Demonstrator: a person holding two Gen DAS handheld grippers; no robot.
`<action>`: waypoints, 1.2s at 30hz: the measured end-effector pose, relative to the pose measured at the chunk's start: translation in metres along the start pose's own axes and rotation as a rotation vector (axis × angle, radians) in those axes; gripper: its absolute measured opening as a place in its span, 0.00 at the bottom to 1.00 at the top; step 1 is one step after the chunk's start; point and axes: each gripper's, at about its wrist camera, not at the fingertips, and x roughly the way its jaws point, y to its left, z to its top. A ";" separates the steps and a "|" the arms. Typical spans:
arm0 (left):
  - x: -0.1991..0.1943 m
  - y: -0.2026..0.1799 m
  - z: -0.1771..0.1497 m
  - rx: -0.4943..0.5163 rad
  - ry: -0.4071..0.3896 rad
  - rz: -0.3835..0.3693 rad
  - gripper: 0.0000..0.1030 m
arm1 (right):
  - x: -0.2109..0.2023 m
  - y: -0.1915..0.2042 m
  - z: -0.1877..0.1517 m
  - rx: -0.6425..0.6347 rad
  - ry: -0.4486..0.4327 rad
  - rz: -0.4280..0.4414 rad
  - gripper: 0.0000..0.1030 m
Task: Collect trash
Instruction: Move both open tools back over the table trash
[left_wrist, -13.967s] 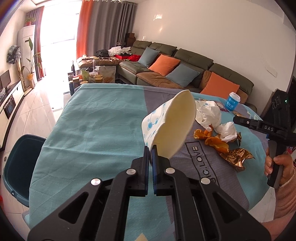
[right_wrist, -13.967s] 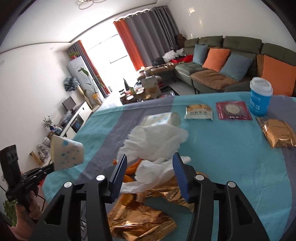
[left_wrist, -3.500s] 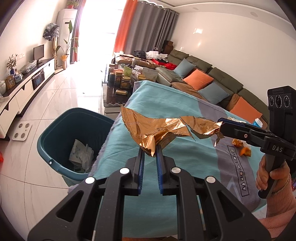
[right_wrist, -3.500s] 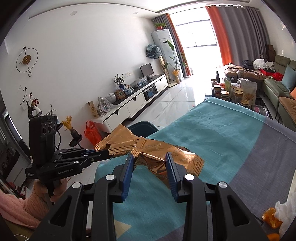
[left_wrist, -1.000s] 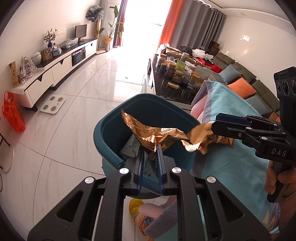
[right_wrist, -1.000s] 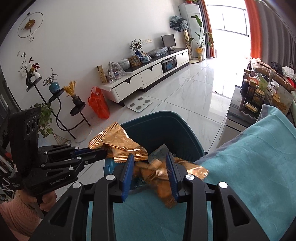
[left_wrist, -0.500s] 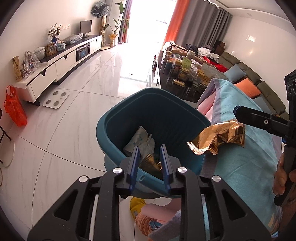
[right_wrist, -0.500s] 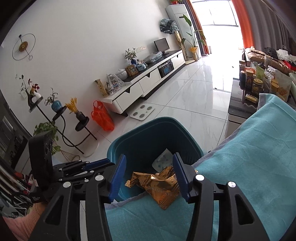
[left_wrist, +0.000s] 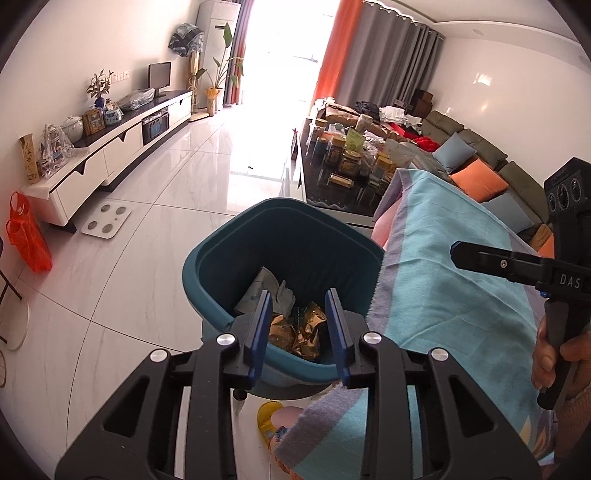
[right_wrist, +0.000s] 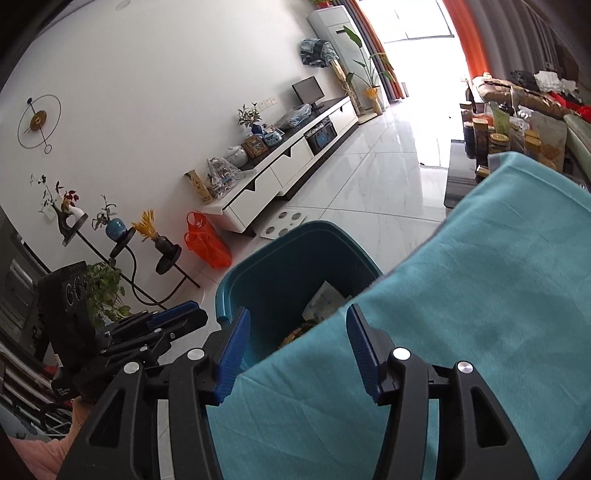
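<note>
Both tools spread, nothing pinched: left tool sits over the teal bin, right tool is above the tabletop edge, cloth under it. Gold wrappers lie in the bin next to a white paper piece, so that trash is in. Risks from here, as I read it: bin stands tight against the hanging cloth edge, so a low swing of either tool could snag the cloth and drag it, or knock the bin rim and shift it. No other trash shows in either view, so the next pickup means re-aiming at the tabletop blind. Crinkled foil may spring up and take up space for later drops.
</note>
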 end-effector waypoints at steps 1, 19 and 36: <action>-0.002 -0.002 -0.001 0.004 -0.003 -0.008 0.29 | -0.003 -0.002 -0.001 0.004 -0.003 0.002 0.50; -0.041 -0.137 -0.022 0.236 -0.062 -0.318 0.47 | -0.151 -0.025 -0.085 0.042 -0.204 -0.203 0.56; -0.021 -0.316 -0.078 0.521 0.120 -0.613 0.47 | -0.258 -0.108 -0.158 0.301 -0.350 -0.495 0.56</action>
